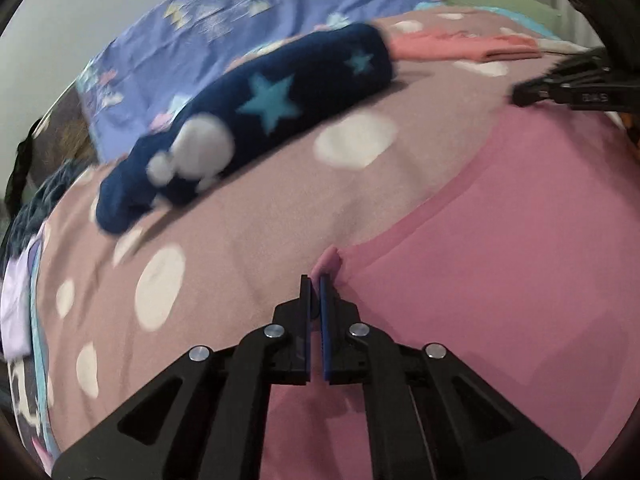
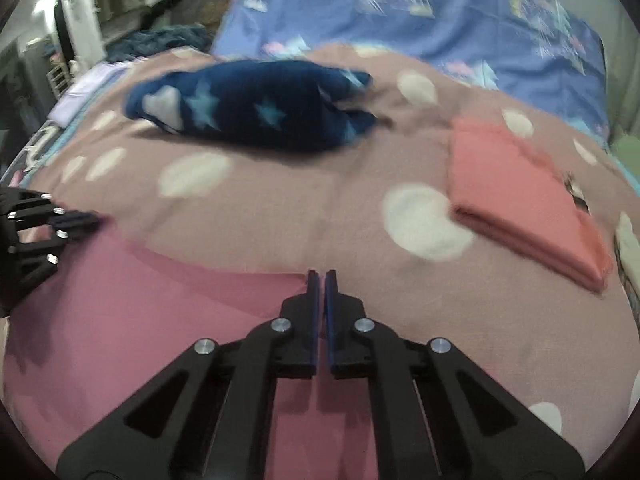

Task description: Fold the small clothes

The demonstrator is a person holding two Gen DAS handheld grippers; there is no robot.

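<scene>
Both grippers, left gripper (image 1: 315,280) and right gripper (image 2: 322,276), pinch far corners of the pink garment (image 1: 500,248) lying at the bed's near edge (thin bites), so a lift could slip it free.

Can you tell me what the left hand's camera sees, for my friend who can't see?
The left tool is shut on the corner of a pink cloth lying on a spotty bedspread. Behind lie a dark blue starry garment and a folded coral cloth.
</scene>
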